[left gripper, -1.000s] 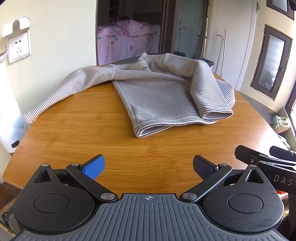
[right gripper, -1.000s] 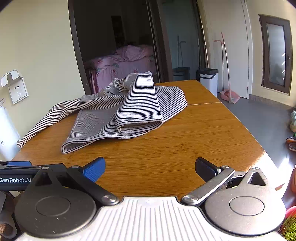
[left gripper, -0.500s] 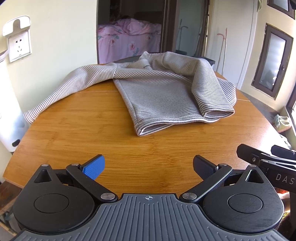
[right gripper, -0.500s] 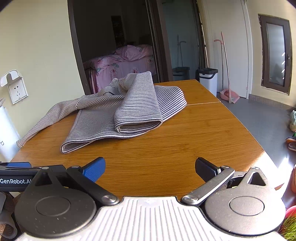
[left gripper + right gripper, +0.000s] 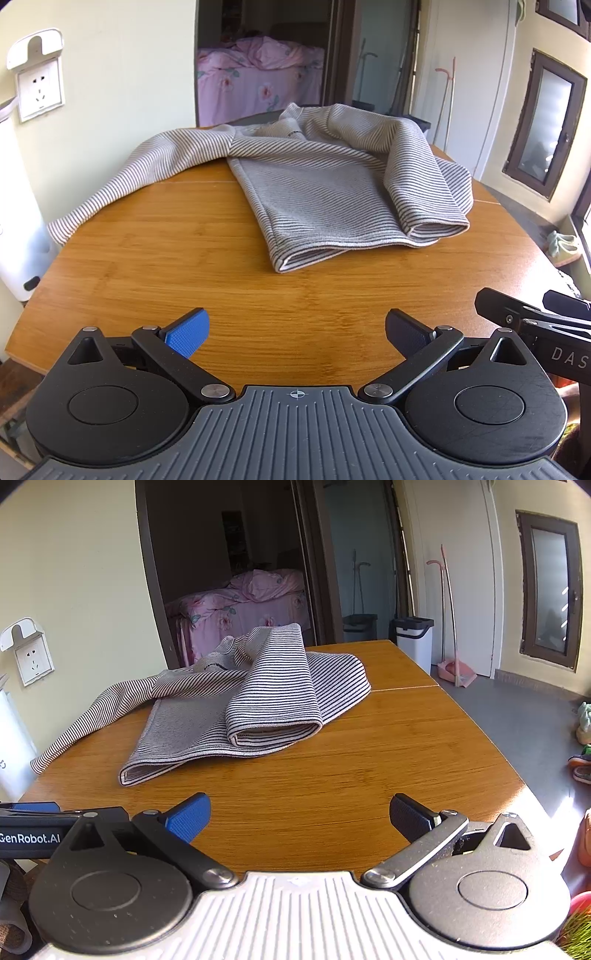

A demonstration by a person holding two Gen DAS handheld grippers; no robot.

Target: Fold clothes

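Observation:
A grey-and-white striped long-sleeved top point(image 5: 332, 184) point(image 5: 258, 698) lies partly folded on the far half of a wooden table point(image 5: 221, 277) point(image 5: 369, 775). Its right sleeve is folded over the body; its left sleeve point(image 5: 122, 188) point(image 5: 92, 716) stretches out to the table's left edge. My left gripper point(image 5: 295, 332) is open above the near table edge, well short of the top, nothing between its fingers. My right gripper point(image 5: 300, 812) is open too, empty, at the near edge. Each gripper shows at the other view's side.
A white appliance point(image 5: 18, 221) stands just left of the table under a wall socket point(image 5: 38, 90). Beyond the table an open doorway shows a bed with pink bedding point(image 5: 251, 605). A bin point(image 5: 412, 638) and a broom with dustpan point(image 5: 452, 664) stand on the floor at the right.
Both grippers have stayed open and nearly still. The left wrist view has shifted slightly, so the top sits a little lower and nearer in it.

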